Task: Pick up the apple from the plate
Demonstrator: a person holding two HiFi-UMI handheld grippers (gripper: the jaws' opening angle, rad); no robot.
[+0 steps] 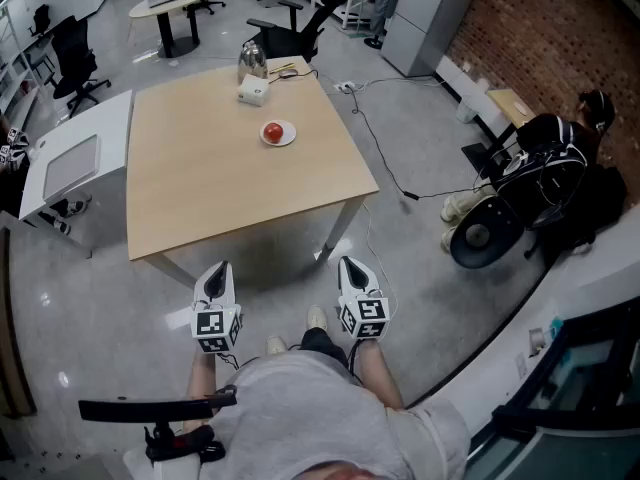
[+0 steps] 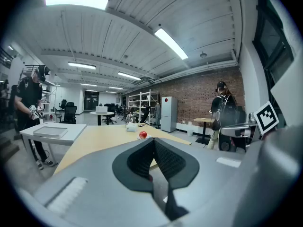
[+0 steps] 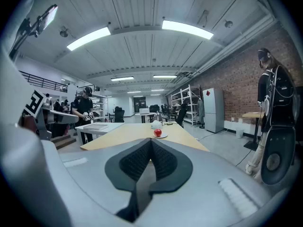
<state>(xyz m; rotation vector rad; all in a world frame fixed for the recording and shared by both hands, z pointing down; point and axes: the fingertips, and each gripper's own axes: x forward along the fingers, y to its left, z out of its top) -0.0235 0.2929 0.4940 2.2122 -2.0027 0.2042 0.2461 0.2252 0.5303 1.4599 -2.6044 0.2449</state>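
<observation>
A red apple [image 1: 273, 131] rests on a small white plate [image 1: 288, 138] toward the far side of a light wooden table [image 1: 220, 183]. The left gripper view shows the apple [image 2: 142, 135] far ahead, and the right gripper view shows the apple [image 3: 157, 132] on its plate [image 3: 163, 136]. Both grippers hang below the table's near edge, well short of the apple. My left gripper [image 1: 215, 280] is shut with nothing between its jaws. My right gripper [image 1: 352, 271] is shut and empty too.
A white box [image 1: 253, 91] and a metal kettle [image 1: 251, 61] stand at the table's far edge. A white side table [image 1: 70, 163] adjoins the left. Cables [image 1: 385, 158] trail on the floor at right. A person with a backpack [image 1: 550, 168] stands at right; office chairs [image 1: 290, 33] lie behind.
</observation>
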